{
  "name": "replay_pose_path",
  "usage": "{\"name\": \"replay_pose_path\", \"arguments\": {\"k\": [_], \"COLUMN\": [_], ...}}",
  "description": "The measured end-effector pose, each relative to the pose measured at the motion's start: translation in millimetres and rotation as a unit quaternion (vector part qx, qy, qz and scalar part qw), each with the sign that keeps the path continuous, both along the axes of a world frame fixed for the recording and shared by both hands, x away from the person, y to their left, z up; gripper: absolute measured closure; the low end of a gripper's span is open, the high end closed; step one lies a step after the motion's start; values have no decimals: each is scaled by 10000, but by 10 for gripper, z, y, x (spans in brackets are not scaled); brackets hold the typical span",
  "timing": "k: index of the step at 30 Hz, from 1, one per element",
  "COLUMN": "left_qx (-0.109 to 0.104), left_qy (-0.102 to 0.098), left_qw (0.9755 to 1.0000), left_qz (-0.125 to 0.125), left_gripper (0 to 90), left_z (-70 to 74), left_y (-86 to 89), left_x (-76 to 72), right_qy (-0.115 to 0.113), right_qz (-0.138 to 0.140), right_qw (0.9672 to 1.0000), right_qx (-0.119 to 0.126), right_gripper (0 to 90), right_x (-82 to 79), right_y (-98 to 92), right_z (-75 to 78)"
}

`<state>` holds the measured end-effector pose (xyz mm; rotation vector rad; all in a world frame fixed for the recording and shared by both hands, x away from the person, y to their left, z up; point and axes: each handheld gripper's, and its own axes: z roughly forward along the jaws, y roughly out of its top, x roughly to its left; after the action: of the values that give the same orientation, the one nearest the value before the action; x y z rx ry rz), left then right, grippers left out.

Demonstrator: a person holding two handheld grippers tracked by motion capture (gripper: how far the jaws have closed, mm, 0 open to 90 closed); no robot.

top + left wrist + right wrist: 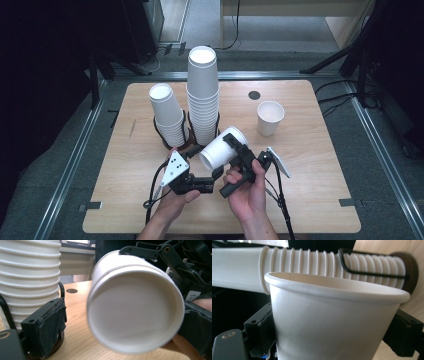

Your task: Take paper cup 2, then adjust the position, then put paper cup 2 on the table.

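1. Paper cup [222, 149], white, lying tilted on its side in the air above the desk [310, 200], just in front of the tall stack; its open mouth faces the left tongs, its base points up and away. Landmark for every entry below: the tall stack of cups [202, 95].
2. Short stack of cups [167, 115], white, upside down, just left of the tall stack, leaning slightly, seated in a black wire holder [172, 142].
3. Left tongs [216, 173], in the person's left hand [172, 202], in front of the tall stack and a little left of it; grey three-cornered plate on top. Jaws spread wide, pads clear of the paper cup, whose mouth is right before them in the left gripper view [135, 307].
4. Tall stack of cups, white, upside down, rear centre of the desk, in its own black wire holder.
5. Right tongs [235, 145], in the person's right hand [247, 192], in front of the tall stack and slightly right. Jaws pinch the paper cup by its wall, one on each side, as the right gripper view [334, 322] shows.
6. Single cup [270, 117], white, upright, mouth up, well right of the tall stack, standing alone.
7. Dark round mark [254, 95] on the desk, right of the tall stack, behind the single cup.
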<state>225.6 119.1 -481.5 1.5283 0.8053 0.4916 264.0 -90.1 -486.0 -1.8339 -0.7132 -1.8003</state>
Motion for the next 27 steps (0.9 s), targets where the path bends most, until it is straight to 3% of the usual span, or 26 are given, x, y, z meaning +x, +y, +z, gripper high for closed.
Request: {"name": "replay_pose_path", "arguments": {"k": [9,14,18,22,27], "left_qx": [21,67,89,130,151], "left_qy": [19,14,66,107,164], "left_qw": [10000,9998,9998,9997,9997], "left_qz": [-96,-173,-174,-155,-94], "left_gripper": [22,22,22,22,22], "left_z": [6,6,-5,-12,-21], "left_y": [6,0,7,28,78], "left_x": [-11,-23,-22,-27,-24], "right_qy": [-241,-333,-467,-729,-1100], "right_qz": [-370,-475,-616,-756,-908], "right_qw": [9985,9977,9957,9917,9827], "right_qx": [-310,-341,-518,-738,-1179], "right_gripper": [120,119,120,120,121], "right_x": [20,40,76,83,89], "right_y": [-162,-206,-267,-350,-461], "right_z": [70,94,148,211,253]}}
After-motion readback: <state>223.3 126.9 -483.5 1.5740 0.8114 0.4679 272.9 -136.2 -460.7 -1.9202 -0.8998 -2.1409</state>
